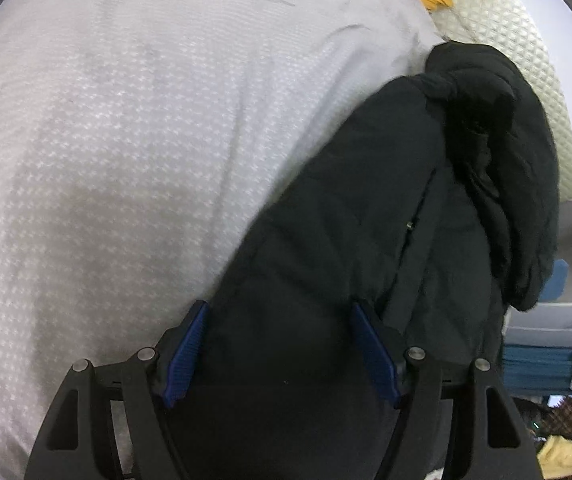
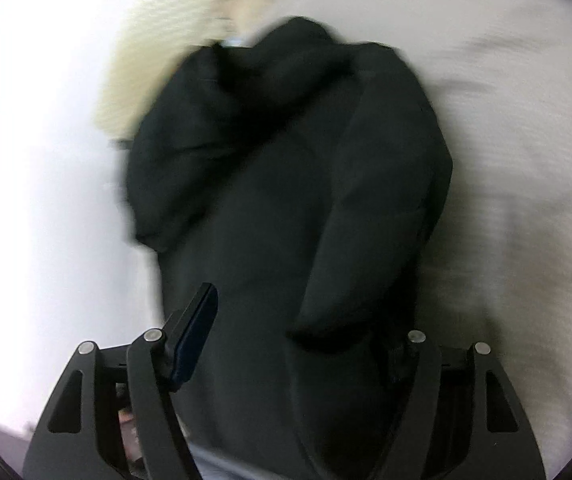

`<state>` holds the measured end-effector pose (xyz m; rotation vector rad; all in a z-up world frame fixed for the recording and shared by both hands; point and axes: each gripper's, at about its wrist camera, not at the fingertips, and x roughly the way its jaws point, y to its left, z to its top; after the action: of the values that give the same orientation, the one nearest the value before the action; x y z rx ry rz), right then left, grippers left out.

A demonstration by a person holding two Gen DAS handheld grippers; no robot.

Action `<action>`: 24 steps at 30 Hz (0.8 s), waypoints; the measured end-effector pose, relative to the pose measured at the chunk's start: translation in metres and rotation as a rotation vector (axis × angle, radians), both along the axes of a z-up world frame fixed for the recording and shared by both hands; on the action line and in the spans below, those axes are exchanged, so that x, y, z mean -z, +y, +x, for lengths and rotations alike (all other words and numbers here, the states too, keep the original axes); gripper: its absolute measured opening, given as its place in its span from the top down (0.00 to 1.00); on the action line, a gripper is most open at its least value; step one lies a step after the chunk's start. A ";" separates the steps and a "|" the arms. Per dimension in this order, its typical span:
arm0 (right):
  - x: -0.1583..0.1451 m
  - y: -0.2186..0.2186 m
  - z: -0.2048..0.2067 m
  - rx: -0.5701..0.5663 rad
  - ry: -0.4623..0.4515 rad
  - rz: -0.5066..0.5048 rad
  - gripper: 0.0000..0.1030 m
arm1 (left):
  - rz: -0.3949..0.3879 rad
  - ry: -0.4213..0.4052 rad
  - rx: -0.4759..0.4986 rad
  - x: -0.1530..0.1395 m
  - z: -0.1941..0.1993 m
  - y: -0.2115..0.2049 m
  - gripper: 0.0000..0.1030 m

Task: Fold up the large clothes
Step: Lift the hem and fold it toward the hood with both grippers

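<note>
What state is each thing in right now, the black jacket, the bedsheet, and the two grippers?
Black jacket: bunched and partly folded, lying on the sheet, collar end crumpled.
White bedsheet: spread out, lightly wrinkled.
Left gripper: fingers apart, jacket fabric between them.
Right gripper: one finger visible, the other hidden behind a jacket fold; grip unclear.

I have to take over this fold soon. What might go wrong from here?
The black jacket is bulky, so the left gripper, jaws wide around it, may pinch only the top layer. In the right wrist view the right gripper has one finger hidden under a fold, which could drag the bunched hood.
</note>
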<state>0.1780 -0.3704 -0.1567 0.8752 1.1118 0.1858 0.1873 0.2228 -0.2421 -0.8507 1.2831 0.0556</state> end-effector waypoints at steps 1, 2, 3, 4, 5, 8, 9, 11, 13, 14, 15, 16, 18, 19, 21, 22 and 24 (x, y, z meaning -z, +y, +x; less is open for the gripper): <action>0.004 -0.004 0.001 0.007 0.030 -0.021 0.31 | -0.012 -0.010 0.005 -0.002 -0.001 -0.001 0.31; 0.009 -0.003 0.002 0.013 0.063 -0.040 0.31 | -0.030 -0.028 0.010 -0.005 -0.003 -0.002 0.31; 0.016 -0.003 0.003 0.023 0.102 -0.064 0.31 | -0.062 -0.056 0.015 -0.009 -0.006 -0.002 0.31; 0.019 -0.004 0.004 0.031 0.124 -0.080 0.31 | -0.111 -0.092 0.027 -0.013 -0.008 -0.004 0.31; 0.023 -0.005 0.005 0.042 0.150 -0.097 0.31 | -0.151 -0.117 0.042 -0.016 -0.009 -0.006 0.31; 0.030 -0.012 0.004 0.075 0.178 -0.063 0.31 | -0.226 -0.212 0.127 -0.034 -0.013 -0.020 0.31; 0.030 -0.014 0.004 0.082 0.171 -0.020 0.30 | -0.216 -0.230 0.156 -0.040 -0.013 -0.023 0.31; 0.024 -0.019 -0.001 0.093 0.144 0.037 0.30 | -0.207 -0.236 0.168 -0.044 -0.013 -0.027 0.31; 0.018 -0.022 -0.002 0.089 0.101 0.086 0.30 | -0.196 -0.193 0.148 -0.036 -0.011 -0.026 0.31; 0.014 -0.023 -0.003 0.087 0.075 0.110 0.30 | -0.195 -0.175 0.138 -0.032 -0.008 -0.027 0.31; 0.012 -0.021 -0.004 0.088 0.063 0.116 0.30 | -0.193 -0.147 0.123 -0.026 -0.005 -0.026 0.31; 0.011 -0.019 -0.005 0.091 0.065 0.109 0.30 | -0.190 -0.124 0.110 -0.020 -0.004 -0.024 0.31; 0.014 -0.016 -0.002 0.074 0.091 0.085 0.36 | -0.196 -0.086 0.100 -0.011 0.000 -0.023 0.32; 0.014 -0.015 -0.001 0.063 0.101 0.069 0.43 | -0.224 -0.107 0.109 -0.013 0.001 -0.026 0.34; 0.012 -0.012 0.005 0.062 0.111 0.034 0.79 | -0.262 -0.159 0.166 -0.021 0.007 -0.034 0.39; 0.010 -0.014 0.005 0.057 0.087 0.055 0.80 | -0.270 -0.184 0.187 -0.028 0.008 -0.038 0.42; -0.001 -0.011 0.005 0.043 0.009 0.073 0.87 | -0.273 -0.232 0.218 -0.039 0.008 -0.045 0.57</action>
<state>0.1834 -0.3815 -0.1559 0.9648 1.0993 0.1882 0.1949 0.1775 -0.2033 -0.9137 1.1705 -0.3891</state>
